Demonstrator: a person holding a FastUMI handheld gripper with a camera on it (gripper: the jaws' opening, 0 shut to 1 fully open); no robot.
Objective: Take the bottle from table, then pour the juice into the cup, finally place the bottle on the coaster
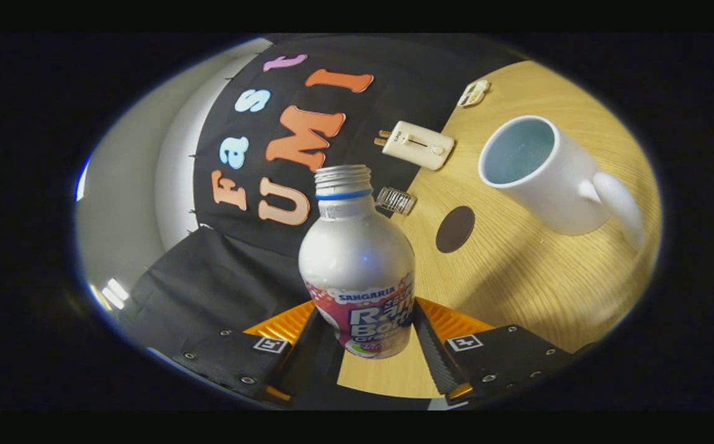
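Gripper (366,333) clamped on the lower body of the juice bottle (357,259), one finger pressed to each side of the label. Holding low leaves the open threaded neck free to act as a spout. The whole view is rolled, so the bottle appears tilted toward the white mug (542,172), which stands on the wooden table (517,277) beyond the fingers, its mouth empty and facing the bottle; judged, the pour is about to start. Between bottle and mug lies the dark round coaster (455,229), left bare for the final placement. A white adapter (417,144) rests further back.
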